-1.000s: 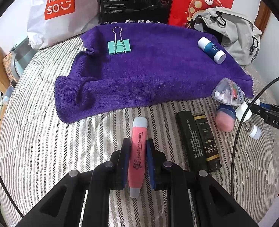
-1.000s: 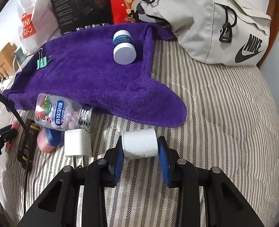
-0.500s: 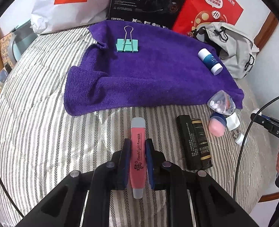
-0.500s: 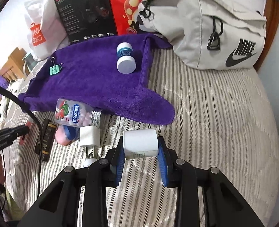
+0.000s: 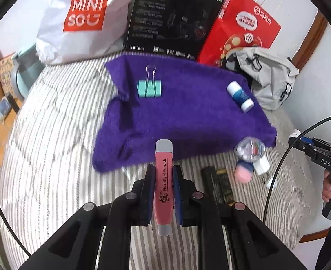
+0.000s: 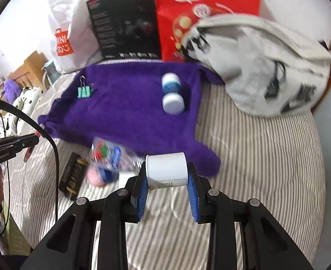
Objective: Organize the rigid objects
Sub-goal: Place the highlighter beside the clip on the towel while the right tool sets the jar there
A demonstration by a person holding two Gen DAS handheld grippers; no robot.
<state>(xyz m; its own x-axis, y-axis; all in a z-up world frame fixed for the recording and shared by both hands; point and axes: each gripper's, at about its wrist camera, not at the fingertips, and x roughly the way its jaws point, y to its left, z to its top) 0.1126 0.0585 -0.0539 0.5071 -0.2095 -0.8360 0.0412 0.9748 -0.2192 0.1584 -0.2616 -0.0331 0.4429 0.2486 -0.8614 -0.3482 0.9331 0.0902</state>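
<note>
1. Your left gripper clamps the pink plastic flashlight stick above the striped bed.
2. Your right gripper grips the white cylindrical bottle sideways, near the purple towel.

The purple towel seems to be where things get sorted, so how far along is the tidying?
Done: a green binder clip and a blue-and-white bottle lie on the purple towel. In hand: the left hand-held gripper grips a pink flashlight pen; the right hand-held gripper grips a white cylinder. Left on the striped bedding: a dark box, candy bottle, pink item, white charger.
</note>
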